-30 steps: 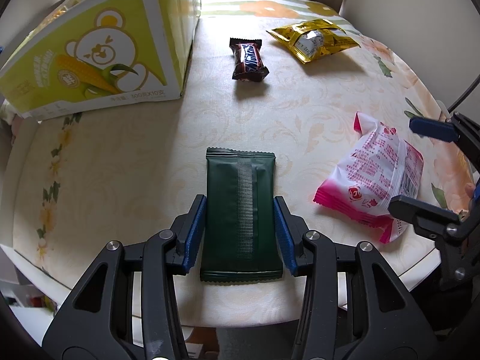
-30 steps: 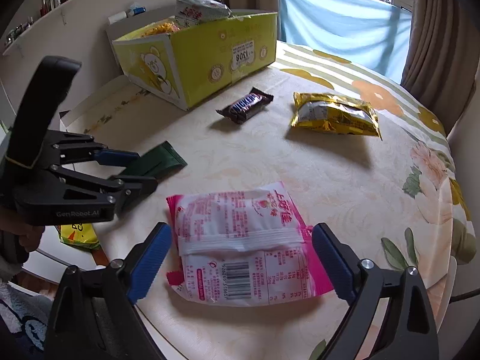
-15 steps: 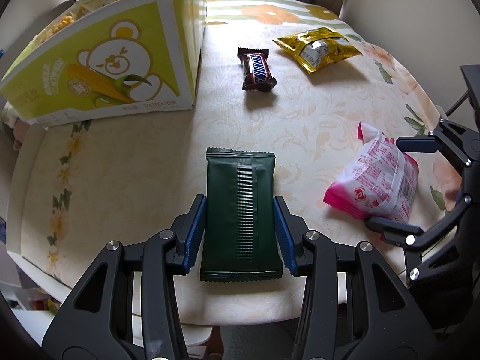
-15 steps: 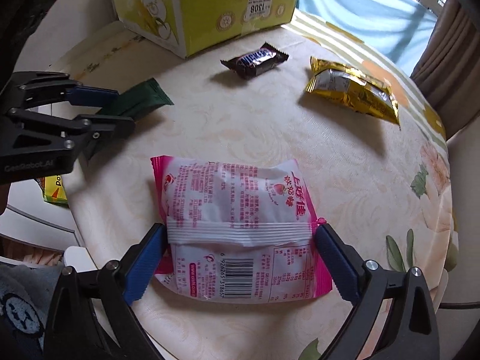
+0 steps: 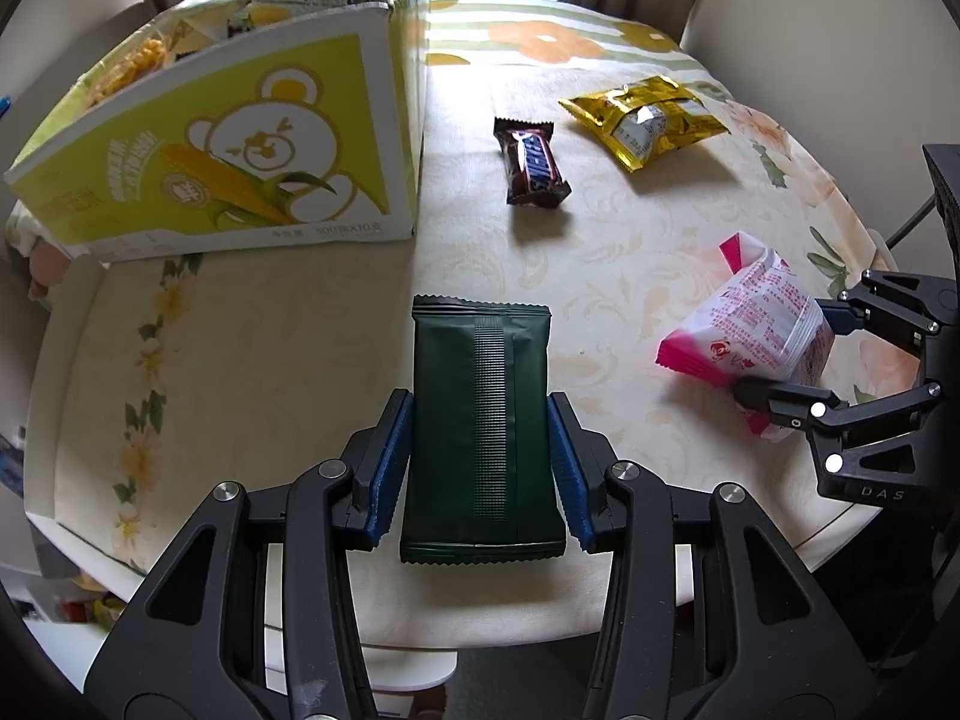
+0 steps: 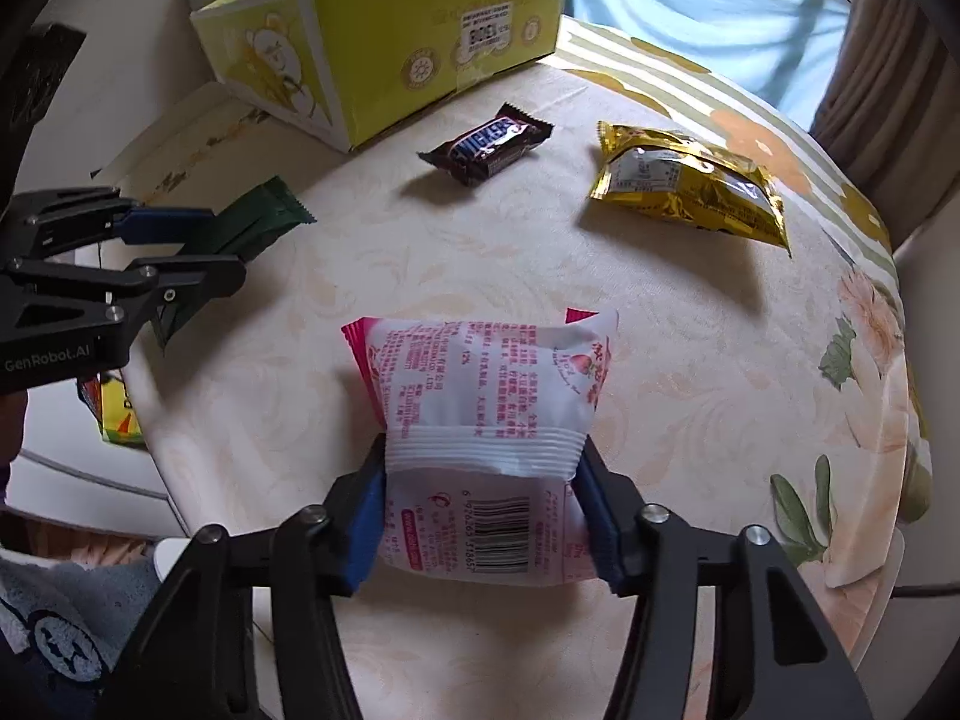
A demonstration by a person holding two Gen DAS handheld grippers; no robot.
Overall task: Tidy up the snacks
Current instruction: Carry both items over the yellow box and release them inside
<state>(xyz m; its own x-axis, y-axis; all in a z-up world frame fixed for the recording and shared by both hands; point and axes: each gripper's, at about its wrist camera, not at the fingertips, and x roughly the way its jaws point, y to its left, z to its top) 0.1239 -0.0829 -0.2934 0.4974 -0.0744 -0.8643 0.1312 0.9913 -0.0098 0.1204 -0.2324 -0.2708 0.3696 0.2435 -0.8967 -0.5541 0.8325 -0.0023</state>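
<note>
- One round table (image 5: 288,324) under a pale floral cloth fills both views and carries every snack.
- A yellow cardboard box (image 5: 240,150) with a bear and corn print stands open in the upper left of the left wrist view; a bag pokes up from it at the top edge.
- The right gripper (image 6: 486,510) has just closed its jaws on the pink-and-white snack bag (image 6: 486,396). The bag bunches between the blue pads at the lower centre of the right wrist view, its barcode end toward the camera.
- The left gripper (image 5: 480,468) clamps the dark green packet (image 5: 480,420) by its long edges at the lower centre of the left wrist view, seam side up.
- A gold foil pouch (image 6: 690,186) lies in the upper right of the right wrist view, well apart from the grippers.
- A brown chocolate bar (image 6: 486,144) lies between the pouch and the box, near the box's corner.
</note>
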